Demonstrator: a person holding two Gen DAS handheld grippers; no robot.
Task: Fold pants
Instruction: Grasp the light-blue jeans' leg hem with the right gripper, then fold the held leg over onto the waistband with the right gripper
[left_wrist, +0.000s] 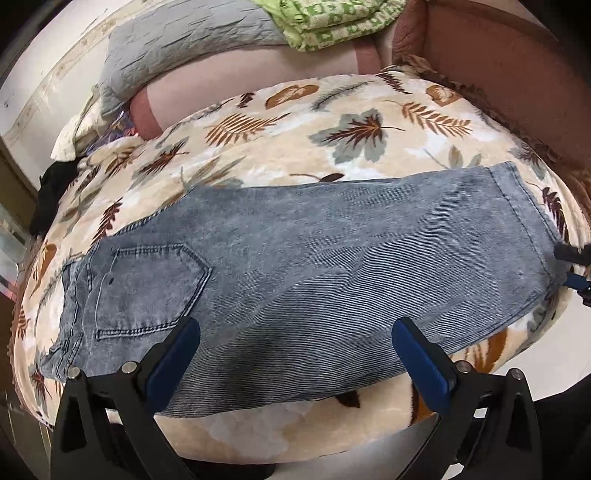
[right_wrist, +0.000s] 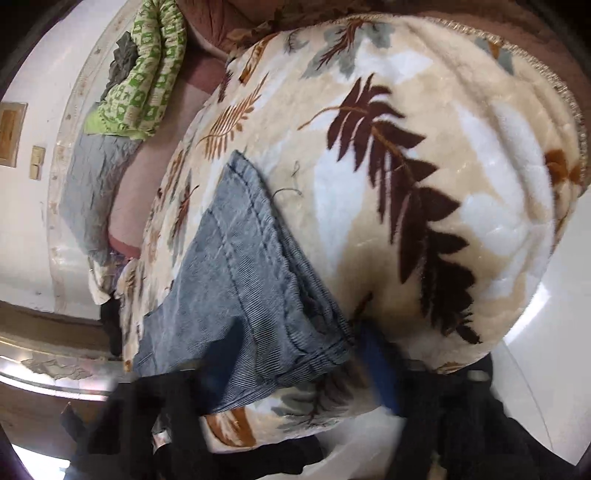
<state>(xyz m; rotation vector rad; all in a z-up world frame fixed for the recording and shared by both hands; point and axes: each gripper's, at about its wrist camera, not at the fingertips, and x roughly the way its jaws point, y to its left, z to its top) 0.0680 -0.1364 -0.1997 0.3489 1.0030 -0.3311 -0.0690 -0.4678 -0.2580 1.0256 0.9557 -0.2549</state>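
Note:
Light blue jeans (left_wrist: 314, 266) lie flat on a leaf-print blanket (left_wrist: 295, 155), folded leg over leg, waist and back pocket (left_wrist: 151, 288) at the left, hems at the right. My left gripper (left_wrist: 295, 339) is open and empty above the near edge of the jeans. My right gripper (left_wrist: 574, 269) shows at the far right by the hem. In the right wrist view the hem end (right_wrist: 251, 280) lies between the blurred fingers of my right gripper (right_wrist: 295, 354), which stand apart around its corner.
A grey pillow (left_wrist: 184, 48) and a green patterned quilt (left_wrist: 332, 22) lie at the head of the bed. A black cloth (left_wrist: 51, 195) lies at the left edge. A brown bed frame (left_wrist: 498, 55) stands at the back right. White floor (right_wrist: 554, 350) lies beyond the blanket's edge.

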